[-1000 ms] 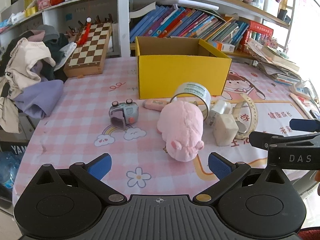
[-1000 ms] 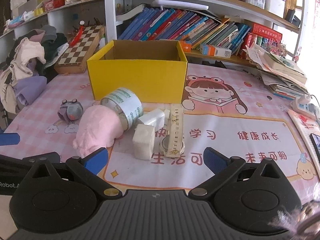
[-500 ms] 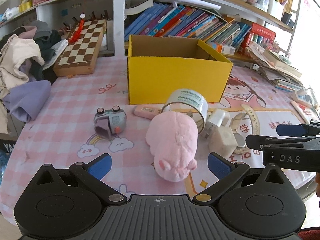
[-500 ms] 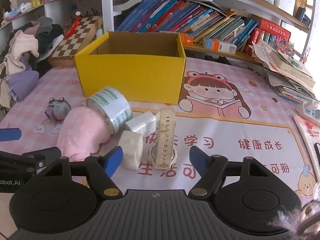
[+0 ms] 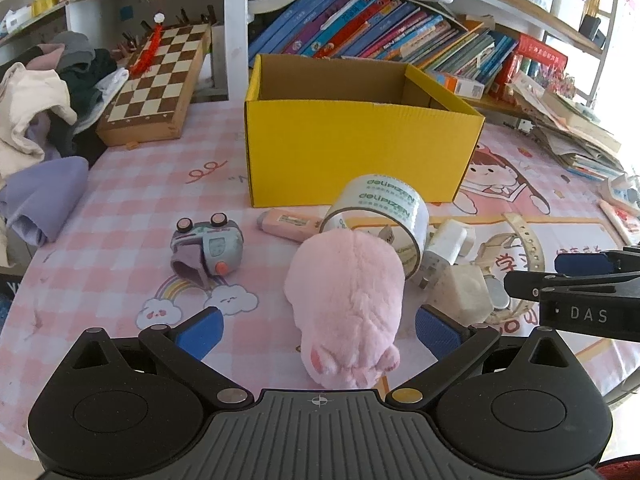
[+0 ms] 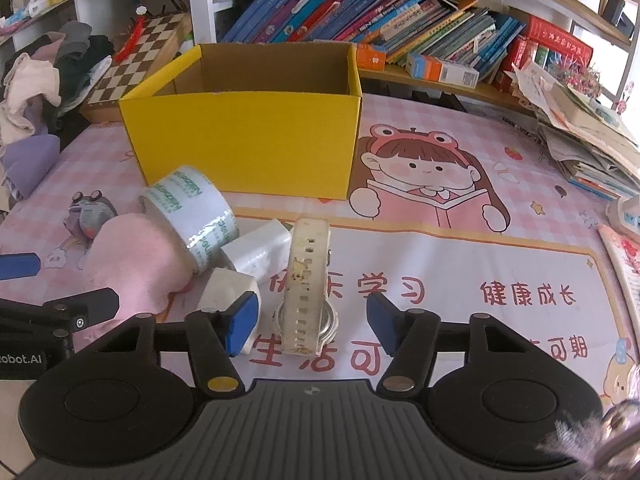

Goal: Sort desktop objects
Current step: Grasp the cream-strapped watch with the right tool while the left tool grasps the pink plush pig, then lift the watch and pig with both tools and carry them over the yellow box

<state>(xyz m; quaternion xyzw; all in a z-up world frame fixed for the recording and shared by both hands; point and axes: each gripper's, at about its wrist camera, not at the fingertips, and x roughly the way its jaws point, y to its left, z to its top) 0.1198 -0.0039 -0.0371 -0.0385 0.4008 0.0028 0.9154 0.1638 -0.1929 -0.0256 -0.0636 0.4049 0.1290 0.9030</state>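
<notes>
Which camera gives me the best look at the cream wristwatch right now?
The right wrist view: the cream wristwatch lies centred between the open right gripper fingers, strap and case unobstructed. The left wrist view shows only part of its strap, at the right behind the white block.

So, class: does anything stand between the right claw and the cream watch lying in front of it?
Nothing visible does. The right claw is open, its fingers either side of the watch. A white block sits close beside the left finger, not in the path.
</notes>
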